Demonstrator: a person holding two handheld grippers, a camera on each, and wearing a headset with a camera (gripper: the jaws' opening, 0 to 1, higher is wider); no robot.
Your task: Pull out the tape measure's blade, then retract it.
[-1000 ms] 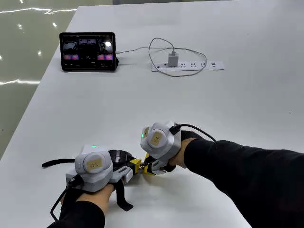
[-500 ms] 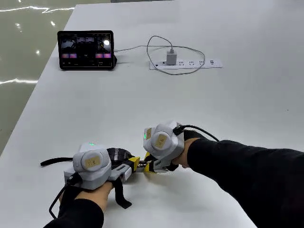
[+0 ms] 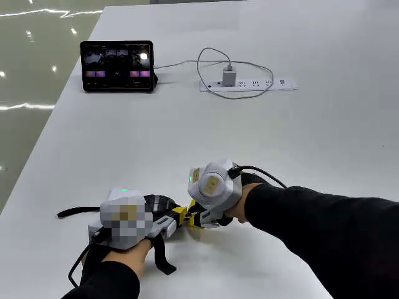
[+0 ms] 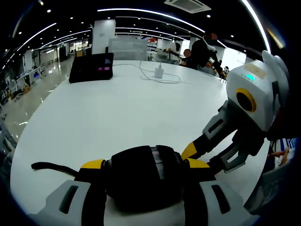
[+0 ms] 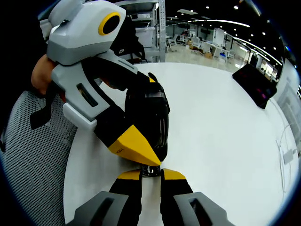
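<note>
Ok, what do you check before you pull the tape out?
1. Hold of the left gripper on the tape measure: ok.
2. Pinch of the right gripper on the blade tip: ok, it seems.
3. Lock on the tape measure released: cannot tell.
4. The strap lies away from the blade's path: ok.
5. Bare table on the side where the pull would likely go: ok.
</note>
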